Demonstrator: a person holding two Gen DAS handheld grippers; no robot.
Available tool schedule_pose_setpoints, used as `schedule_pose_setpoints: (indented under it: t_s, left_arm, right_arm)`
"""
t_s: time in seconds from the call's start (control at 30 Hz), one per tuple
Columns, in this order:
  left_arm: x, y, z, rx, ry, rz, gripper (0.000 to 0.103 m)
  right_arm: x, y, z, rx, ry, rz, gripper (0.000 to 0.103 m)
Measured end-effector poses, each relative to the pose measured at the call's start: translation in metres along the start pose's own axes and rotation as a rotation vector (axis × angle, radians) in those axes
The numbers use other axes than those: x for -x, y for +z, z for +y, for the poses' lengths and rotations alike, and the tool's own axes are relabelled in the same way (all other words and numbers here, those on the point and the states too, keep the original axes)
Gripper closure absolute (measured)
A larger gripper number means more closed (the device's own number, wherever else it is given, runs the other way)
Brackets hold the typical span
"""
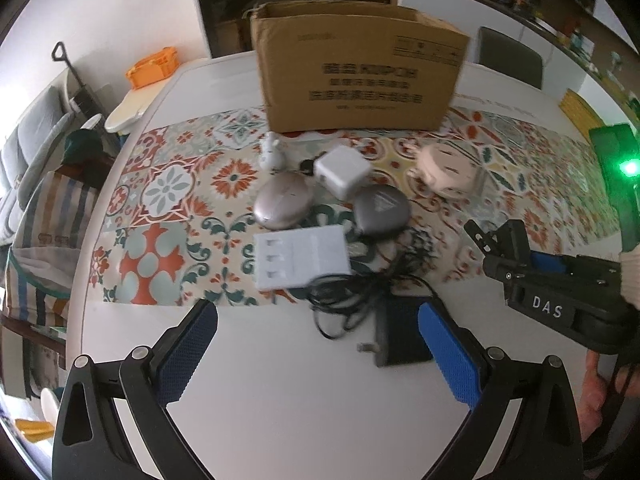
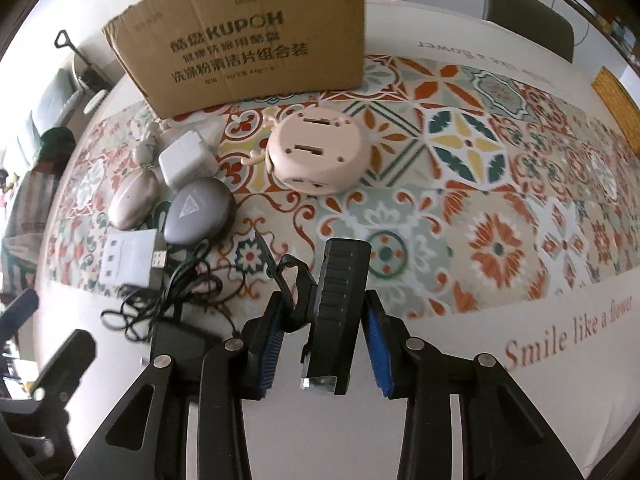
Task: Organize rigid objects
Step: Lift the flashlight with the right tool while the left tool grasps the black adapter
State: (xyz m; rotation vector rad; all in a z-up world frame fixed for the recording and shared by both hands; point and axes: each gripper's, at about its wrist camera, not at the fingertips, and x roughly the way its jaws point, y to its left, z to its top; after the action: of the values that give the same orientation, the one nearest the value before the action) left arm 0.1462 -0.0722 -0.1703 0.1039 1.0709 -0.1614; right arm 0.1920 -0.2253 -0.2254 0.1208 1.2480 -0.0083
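The right tool [image 2: 326,344] is clamped on a black clip [image 2: 340,316] at lower centre; the left tool [image 1: 316,344] stands apart above the tabletop [image 1: 280,380].

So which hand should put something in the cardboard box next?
Probably the right: the right gripper is already shut on a black device. The left gripper is open and empty, and the cardboard box stands just ahead.

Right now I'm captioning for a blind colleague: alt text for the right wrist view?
The right gripper is shut on a black ribbed device above a patterned tablecloth. Beyond lie a pink round gadget, a white charger, a grey case and a cardboard box.
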Motion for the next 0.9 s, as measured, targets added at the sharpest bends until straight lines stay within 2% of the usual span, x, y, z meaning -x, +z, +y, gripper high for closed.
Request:
schedule_pose_setpoints:
  t_s: [0.27, 0.6, 0.77, 0.9]
  left_arm:
    - [-0.007, -0.013, -0.030, -0.039, -0.041, 0.023, 0.008]
    - [-0.022, -0.019, -0.058, -0.098, -0.028, 0.018, 0.031]
    - [-0.037, -0.019, -0.064, -0.095, -0.056, 0.069, 0.048]
    - [-0.049, -0.018, -0.064, -0.089, -0.054, 0.095, 0.055]
  right_arm:
    - [0.024, -0.026, -0.021, -0.004, 0.028, 0.018, 0.065]
    - [0.021, -0.040, -0.034, -0.006, 0.039, 0.043, 0.064]
    - [0.020, -0.040, -0.034, 0.005, 0.042, 0.043, 0.064]
    - [0.017, -0.038, -0.034, 0.003, 0.047, 0.049, 0.064]
